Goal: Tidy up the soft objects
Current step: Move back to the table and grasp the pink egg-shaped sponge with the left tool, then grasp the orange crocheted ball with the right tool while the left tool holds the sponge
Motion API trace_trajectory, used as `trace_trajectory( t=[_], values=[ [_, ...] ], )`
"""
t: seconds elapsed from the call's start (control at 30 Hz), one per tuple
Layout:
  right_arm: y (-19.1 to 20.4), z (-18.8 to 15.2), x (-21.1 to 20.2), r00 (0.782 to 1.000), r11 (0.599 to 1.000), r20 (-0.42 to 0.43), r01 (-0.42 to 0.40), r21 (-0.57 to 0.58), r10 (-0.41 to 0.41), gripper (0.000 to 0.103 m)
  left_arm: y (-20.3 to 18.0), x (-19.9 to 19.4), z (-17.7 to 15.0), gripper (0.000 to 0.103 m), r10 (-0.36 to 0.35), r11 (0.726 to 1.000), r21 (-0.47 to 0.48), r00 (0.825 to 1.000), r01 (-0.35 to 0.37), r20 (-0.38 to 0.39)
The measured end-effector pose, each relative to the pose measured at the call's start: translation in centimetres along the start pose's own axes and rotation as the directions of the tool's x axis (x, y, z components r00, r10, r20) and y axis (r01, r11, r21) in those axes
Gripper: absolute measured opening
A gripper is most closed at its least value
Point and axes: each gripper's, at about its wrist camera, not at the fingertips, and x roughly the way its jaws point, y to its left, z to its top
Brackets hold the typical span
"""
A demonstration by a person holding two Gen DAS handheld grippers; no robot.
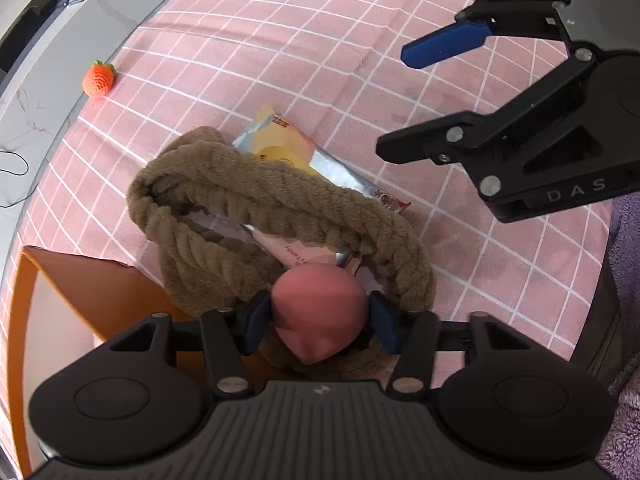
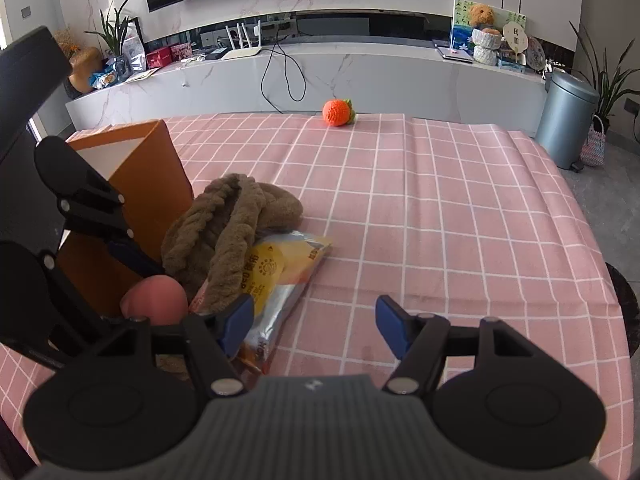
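Left claw (image 1: pixel 319 322) clamping pink soft ball (image 1: pixel 318 312) above brown rope basket (image 1: pixel 256 200), right claw (image 1: pixel 394 100) spread nearby

The worktop (image 2: pixel 460 220) wears a pink cloth crossed by thin white lines — a plain grid. The fuzzy rope bag (image 1: pixel 248 196) is dull olive-brown. A squashy ball (image 1: pixel 318 308) is dusty pink, the knitted fruit (image 2: pixel 338 112) bright orange with a green tuft. The snack packet (image 2: pixel 280 276) is yellow, orange and silver. The box (image 2: pixel 136 184) is orange outside, white inside — each claw black with blue pads (image 2: pixel 390 324).
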Motion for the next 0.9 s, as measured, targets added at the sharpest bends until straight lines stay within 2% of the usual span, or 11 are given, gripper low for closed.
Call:
trace_trajectory(
  t=[0.1,0.23,0.4,0.53,0.67,0.9],
  values=[
    [-0.1,0.4,0.2,1.0,1.0,0.001,0.002,-0.015,-0.002,0.067,0.4,-0.6,-0.1,0.054,-0.013,0.999,-0.031,1.0,0.013,0.023],
    [-0.5,1.6,0.3,1.0,0.999,0.017,0.014,-0.036,-0.013,0.067,1.8,-2.7,-0.4,0.054,-0.042,0.993,-0.105,0.995,0.052,0.09],
    [-0.9,3.8,0.8,0.999,0.998,0.042,0.028,-0.063,-0.026,0.068,4.7,-5.5,-0.7,0.053,-0.069,0.966,-0.229,0.976,0.117,0.205],
    [-1.3,6.1,1.7,0.997,0.997,0.074,0.031,-0.077,-0.025,0.068,7.0,-7.1,-0.4,0.053,-0.004,0.939,-0.329,0.962,0.097,0.273],
    [-1.7,9.3,3.5,0.991,0.996,0.129,0.033,-0.084,-0.022,0.068,10.1,-7.6,-0.3,0.053,0.076,0.896,-0.437,0.945,0.075,0.318],
    [-2.1,15.6,10.9,0.987,0.996,0.163,0.026,-0.085,-0.012,0.068,16.3,-6.4,0.0,0.053,0.178,0.788,-0.607,0.905,0.103,0.385]
  ],
)
